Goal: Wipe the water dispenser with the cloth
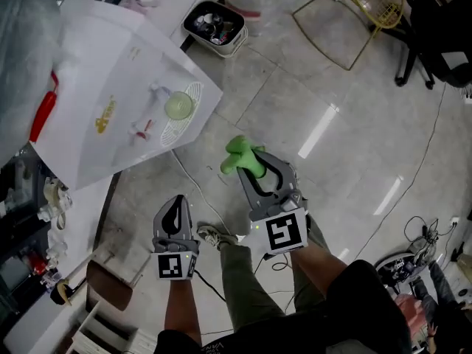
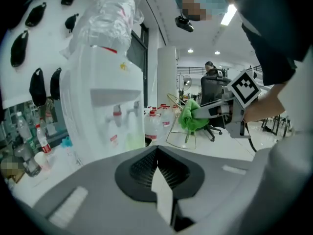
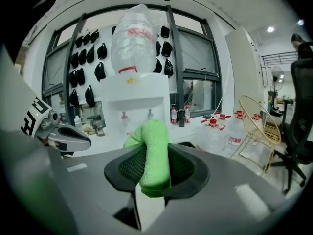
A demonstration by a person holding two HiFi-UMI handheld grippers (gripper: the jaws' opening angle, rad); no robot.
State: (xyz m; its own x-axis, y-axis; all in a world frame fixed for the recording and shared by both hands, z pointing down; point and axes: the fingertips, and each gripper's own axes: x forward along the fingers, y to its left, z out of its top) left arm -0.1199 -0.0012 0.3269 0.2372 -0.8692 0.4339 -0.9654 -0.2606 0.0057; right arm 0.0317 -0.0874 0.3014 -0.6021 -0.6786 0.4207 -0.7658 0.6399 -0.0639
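The white water dispenser (image 1: 118,102) stands at the upper left of the head view, with a clear bottle on top (image 3: 135,35) and two taps over a drip tray (image 1: 181,109). My right gripper (image 1: 254,169) is shut on a green cloth (image 1: 241,155), held in the air a short way in front of the dispenser, not touching it. The cloth (image 3: 152,153) fills the right jaws and faces the dispenser's (image 3: 134,104) front. My left gripper (image 1: 174,216) hangs lower and to the left, shut with nothing in it. The dispenser (image 2: 105,106) and cloth (image 2: 191,115) show ahead of it.
A bin (image 1: 215,26) with rubbish sits on the floor behind the dispenser. A gold wire chair (image 1: 354,13) and a black office chair (image 1: 435,43) stand at the far right. A power cord (image 1: 193,186) runs over the tiled floor. Shelving with bottles (image 1: 29,227) lines the left.
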